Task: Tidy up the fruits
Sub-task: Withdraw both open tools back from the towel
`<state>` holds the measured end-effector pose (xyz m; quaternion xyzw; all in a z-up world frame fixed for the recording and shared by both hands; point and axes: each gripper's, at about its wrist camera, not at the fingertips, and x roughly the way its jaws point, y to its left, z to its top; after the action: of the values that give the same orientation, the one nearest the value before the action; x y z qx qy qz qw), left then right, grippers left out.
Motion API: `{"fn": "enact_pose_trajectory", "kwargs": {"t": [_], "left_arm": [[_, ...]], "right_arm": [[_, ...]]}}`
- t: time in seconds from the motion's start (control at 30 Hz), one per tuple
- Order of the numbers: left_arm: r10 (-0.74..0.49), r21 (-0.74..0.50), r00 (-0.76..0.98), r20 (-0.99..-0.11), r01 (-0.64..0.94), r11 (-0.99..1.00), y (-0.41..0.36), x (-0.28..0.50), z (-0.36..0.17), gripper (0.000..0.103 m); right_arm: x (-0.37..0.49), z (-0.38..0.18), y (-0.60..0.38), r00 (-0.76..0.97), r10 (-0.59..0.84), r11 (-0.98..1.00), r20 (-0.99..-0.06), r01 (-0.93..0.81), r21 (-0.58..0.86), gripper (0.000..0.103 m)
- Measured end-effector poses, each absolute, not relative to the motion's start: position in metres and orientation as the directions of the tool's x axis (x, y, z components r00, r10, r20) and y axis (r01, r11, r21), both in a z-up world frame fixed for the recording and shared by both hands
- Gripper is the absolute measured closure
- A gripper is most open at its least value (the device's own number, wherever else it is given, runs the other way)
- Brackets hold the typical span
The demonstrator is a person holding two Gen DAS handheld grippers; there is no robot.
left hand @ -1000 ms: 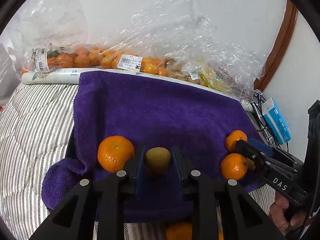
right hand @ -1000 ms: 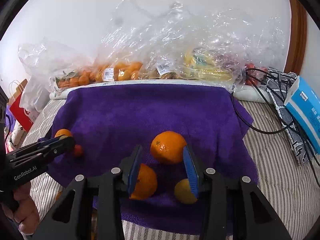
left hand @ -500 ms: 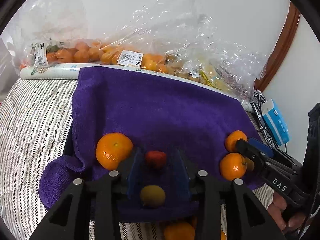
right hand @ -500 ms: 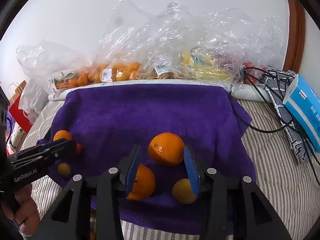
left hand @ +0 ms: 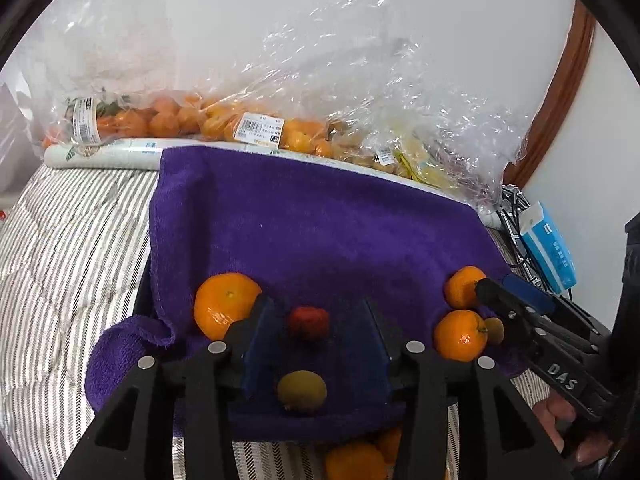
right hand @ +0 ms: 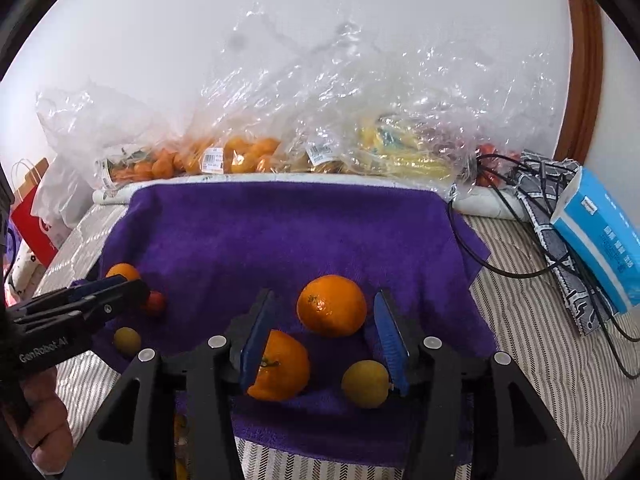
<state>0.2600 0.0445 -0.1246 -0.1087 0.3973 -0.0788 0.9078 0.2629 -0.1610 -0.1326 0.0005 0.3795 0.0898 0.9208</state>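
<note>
A purple towel (left hand: pixel 320 232) lies over a striped bedcover (left hand: pixel 68 248), with fruit scattered along its near edge; behind it, crinkled plastic bags (right hand: pixel 320 120) blur their contents into orange and yellow shapes that are hard to make out; the left gripper (left hand: pixel 316 320) has its jaws opening and grips nothing: a small greenish-brown fruit (left hand: pixel 302 391) rests loose on the towel between its blue pads, a red fruit (left hand: pixel 309 321) lies just beyond, and a large orange (left hand: pixel 224 304) sits beside its left finger (partly covered by it); the right gripper (right hand: pixel 324 320) is likewise opening and empty, a big orange (right hand: pixel 331 305) lying free between its fingers, another orange (right hand: pixel 282 366) half hidden behind the left pad, a yellow fruit (right hand: pixel 365 383) by the right pad; only the right view shows the red paper bag (right hand: pixel 34 216) and black cables (right hand: pixel 516 208); only the left view shows more oranges (left hand: pixel 356 460) cut off below the towel
</note>
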Motion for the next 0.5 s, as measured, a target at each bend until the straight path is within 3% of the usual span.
{"fn": "enact_pose_trajectory", "kwargs": {"t": [0.5], "left_arm": [[-0.207, -0.256, 0.703, -0.681, 0.036, 0.966, 0.073, 0.205, -0.105, 0.057]], "right_arm": [[0.203, -0.083, -0.156, 0.729, 0.186, 0.981, -0.659, -0.177, 0.08, 0.052]]}}
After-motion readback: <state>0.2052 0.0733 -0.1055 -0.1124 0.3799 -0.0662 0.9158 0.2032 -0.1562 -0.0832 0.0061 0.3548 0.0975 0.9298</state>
